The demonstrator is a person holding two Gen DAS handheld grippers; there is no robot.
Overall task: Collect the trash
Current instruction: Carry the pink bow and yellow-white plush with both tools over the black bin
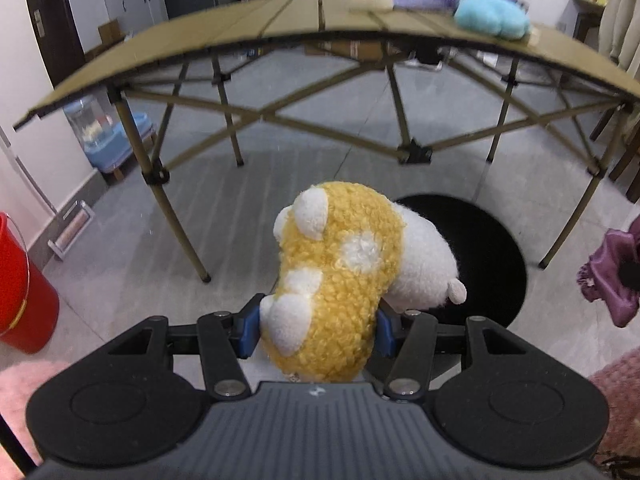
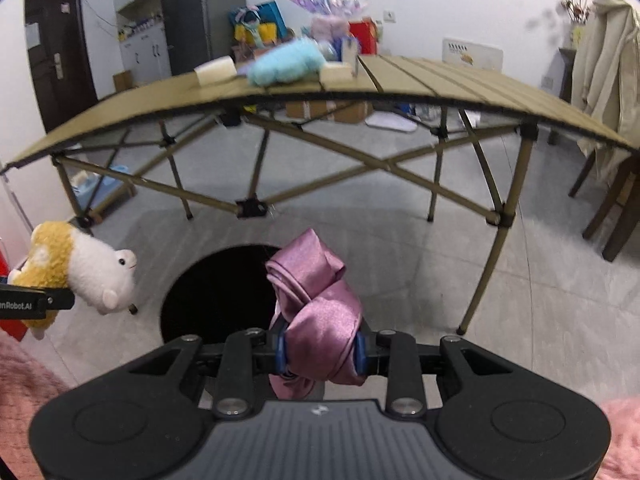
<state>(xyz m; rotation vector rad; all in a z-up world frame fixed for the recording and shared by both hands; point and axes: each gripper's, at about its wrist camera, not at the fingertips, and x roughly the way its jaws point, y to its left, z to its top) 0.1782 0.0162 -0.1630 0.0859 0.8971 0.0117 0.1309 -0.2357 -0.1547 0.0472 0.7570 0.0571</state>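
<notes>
Grey floor tiles (image 1: 120,280) lie below both grippers. Left gripper (image 1: 316,332) clamps the yellow plush toy (image 1: 340,280), right gripper (image 2: 320,350) the purple satin cloth (image 2: 320,304); just beyond, the black bin (image 2: 216,292). Centre both over it before letting go.

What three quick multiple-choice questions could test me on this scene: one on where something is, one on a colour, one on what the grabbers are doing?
1. Where is the fluffy light-blue plush?
A. on the folding tan slatted table
B. on the floor
C. in the red bucket

2. What colour is the knotted satin cloth?
A. green
B. purple-pink
C. black

3. What is the left gripper doing?
A. hanging open, holding nothing
B. gripping the table's leg
C. clamped on the yellow-and-white woolly plush animal

Answers: 1 A, it lies on the tabletop; 2 B, its folds shine purple-pink in the right gripper; 3 C, the blue pads press the plush's sides.
</notes>
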